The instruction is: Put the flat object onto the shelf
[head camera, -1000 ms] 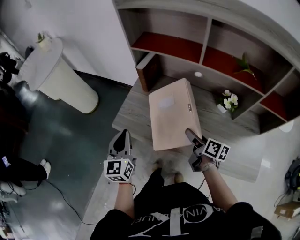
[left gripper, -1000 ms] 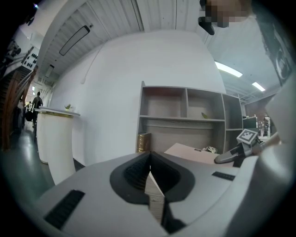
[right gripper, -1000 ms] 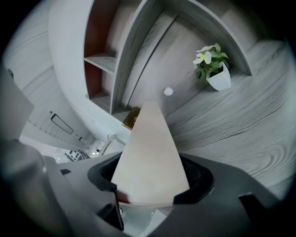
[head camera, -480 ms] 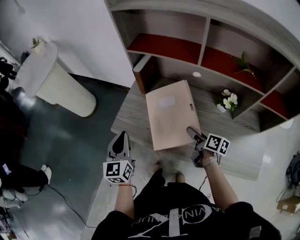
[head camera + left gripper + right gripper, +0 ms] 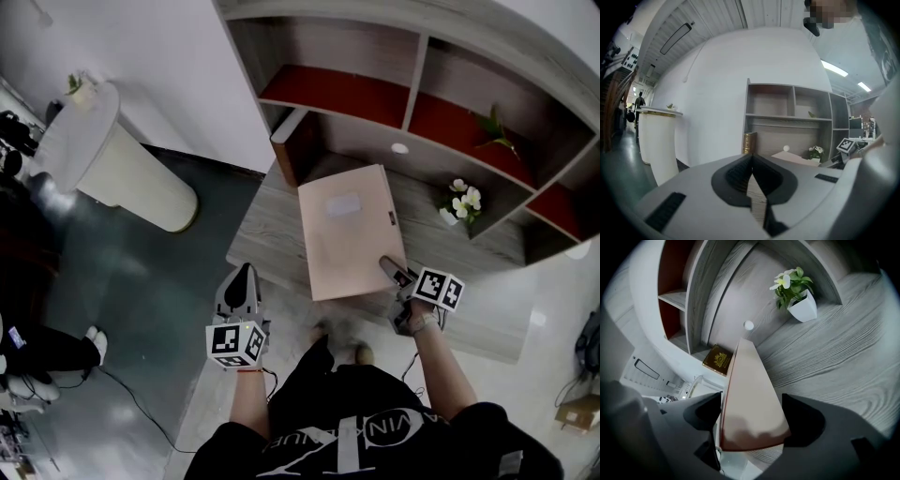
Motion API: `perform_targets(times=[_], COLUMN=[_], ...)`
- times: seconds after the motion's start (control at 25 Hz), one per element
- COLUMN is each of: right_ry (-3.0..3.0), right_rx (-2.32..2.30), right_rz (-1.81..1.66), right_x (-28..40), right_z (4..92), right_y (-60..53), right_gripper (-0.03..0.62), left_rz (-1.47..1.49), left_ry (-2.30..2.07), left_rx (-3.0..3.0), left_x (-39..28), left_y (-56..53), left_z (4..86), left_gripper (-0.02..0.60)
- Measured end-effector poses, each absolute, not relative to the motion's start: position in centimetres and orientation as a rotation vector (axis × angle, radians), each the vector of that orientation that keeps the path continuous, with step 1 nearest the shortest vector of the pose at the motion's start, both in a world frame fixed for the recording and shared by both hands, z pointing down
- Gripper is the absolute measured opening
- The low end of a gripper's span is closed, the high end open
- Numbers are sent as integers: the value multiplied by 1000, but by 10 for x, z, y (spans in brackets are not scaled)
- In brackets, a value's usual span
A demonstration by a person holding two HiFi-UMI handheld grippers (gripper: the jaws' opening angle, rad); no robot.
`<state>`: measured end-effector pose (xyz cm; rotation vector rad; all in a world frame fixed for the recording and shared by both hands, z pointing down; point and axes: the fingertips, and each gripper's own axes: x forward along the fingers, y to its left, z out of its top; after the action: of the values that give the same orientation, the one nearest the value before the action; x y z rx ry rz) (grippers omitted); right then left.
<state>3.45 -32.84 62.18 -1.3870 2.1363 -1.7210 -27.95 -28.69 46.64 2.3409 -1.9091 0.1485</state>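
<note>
The left gripper [image 5: 246,272] hangs in front of the shelf [image 5: 267,228], its jaws pressed together with nothing in them. The flat box [image 5: 349,239] now lies lower than a moment ago, flat on the wide grey board. Its near end sticks out a little over the front edge. The right gripper [image 5: 389,269] has just been opening its jaws. They stand wide, with the box end between them but not squeezed. So the box looks let go, and the job seems nearly done. A white pillar [image 5: 117,159] stands on the dark floor [image 5: 141,281] at the left. At the board's back are a brown book [image 5: 291,145], a white ball [image 5: 399,148] and a flower pot [image 5: 459,202].
</note>
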Motion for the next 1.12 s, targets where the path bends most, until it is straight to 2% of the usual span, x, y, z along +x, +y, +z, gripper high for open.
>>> perform_targets(times=[0.56, 1.12], right_ry=[2036, 2077], right_rx=[-1489, -1516], right_rz=[-1855, -1827], right_x=[39, 46], right_z=[645, 634], right_y=[-323, -322], right_gripper=[468, 443], left_rz=[127, 97], left_ry=[-1917, -1907], left_rx=[2318, 2297], left_x=[-279, -277], left_y=[-285, -282], left_z=[469, 470], left_gripper=[3, 3])
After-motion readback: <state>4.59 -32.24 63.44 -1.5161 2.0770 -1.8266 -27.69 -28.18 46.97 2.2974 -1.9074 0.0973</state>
